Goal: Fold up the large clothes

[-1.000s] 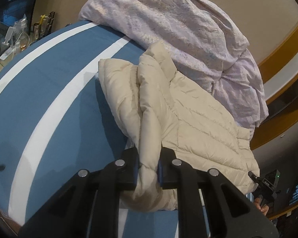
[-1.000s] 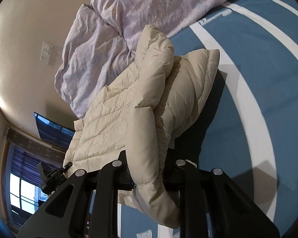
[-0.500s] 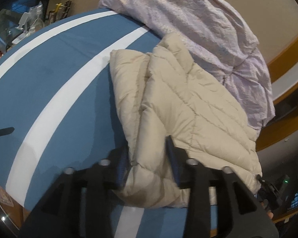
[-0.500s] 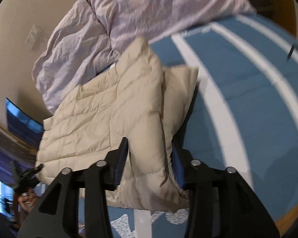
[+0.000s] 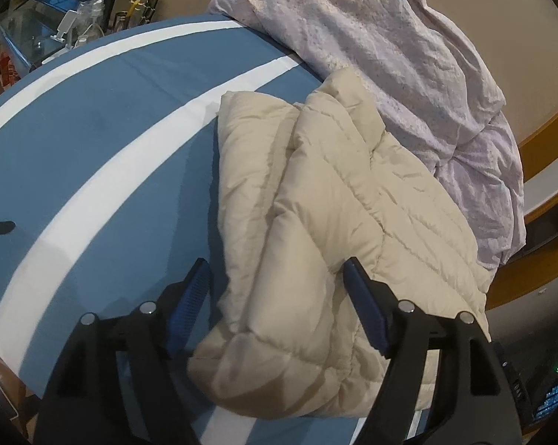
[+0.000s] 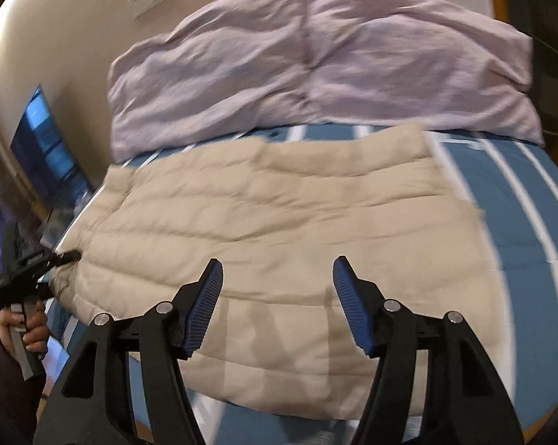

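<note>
A cream quilted puffer jacket lies folded on a blue bed sheet with white stripes. My left gripper is opening; the jacket's near folded corner lies between its jaws, and the blue pads stand clear of it. In the blurred right wrist view the jacket spreads wide across the bed. My right gripper hovers over its near edge, jaws opening with nothing pinched. The left gripper also shows at the jacket's left end, held by a hand.
A crumpled lilac duvet is heaped at the head of the bed, touching the jacket's far side; it fills the back. A shelf with bottles stands beyond the bed's left edge. A dark screen hangs on the wall.
Both grippers were shut on the jacket's raised fold and have let it go; the fold has dropped flat. The right gripper has rolled and swung sideways, now facing the jacket broadside.
</note>
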The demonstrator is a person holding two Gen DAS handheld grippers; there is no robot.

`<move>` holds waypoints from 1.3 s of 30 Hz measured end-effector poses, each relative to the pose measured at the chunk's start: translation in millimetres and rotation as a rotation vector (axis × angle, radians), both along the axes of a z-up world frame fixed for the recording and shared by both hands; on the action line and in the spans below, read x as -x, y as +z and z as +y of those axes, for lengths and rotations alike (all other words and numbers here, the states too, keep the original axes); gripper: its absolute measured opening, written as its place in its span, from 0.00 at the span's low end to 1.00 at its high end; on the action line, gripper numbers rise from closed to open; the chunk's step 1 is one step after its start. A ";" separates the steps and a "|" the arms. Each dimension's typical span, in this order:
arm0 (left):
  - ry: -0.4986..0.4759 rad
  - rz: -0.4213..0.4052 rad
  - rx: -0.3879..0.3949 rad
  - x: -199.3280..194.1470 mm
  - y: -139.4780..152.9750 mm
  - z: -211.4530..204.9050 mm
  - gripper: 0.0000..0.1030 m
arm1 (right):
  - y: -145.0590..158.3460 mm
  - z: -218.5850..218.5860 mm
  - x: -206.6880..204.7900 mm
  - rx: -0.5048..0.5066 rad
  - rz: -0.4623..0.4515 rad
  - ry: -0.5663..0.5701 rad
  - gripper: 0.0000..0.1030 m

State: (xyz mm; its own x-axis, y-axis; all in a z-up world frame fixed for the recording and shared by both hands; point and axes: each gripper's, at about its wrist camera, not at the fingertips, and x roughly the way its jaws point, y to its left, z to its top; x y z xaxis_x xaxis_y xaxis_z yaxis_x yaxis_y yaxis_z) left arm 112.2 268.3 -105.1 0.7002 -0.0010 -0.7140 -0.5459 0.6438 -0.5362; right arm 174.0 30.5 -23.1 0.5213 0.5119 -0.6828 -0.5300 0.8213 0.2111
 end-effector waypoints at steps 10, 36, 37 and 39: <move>0.027 -0.026 -0.001 -7.1 0.4 -5.1 0.42 | -14.9 29.7 15.4 0.061 -0.082 -0.013 0.60; -0.073 -0.268 0.051 -8.2 68.5 -21.6 0.18 | -62.1 64.6 9.3 0.288 -0.059 -0.005 0.61; -0.085 -0.288 0.054 -8.4 74.0 -24.9 0.18 | -62.0 64.6 9.5 0.289 -0.059 -0.005 0.61; -0.110 -0.320 0.060 -9.8 83.2 -32.2 0.18 | -61.8 64.2 9.1 0.291 -0.058 -0.007 0.61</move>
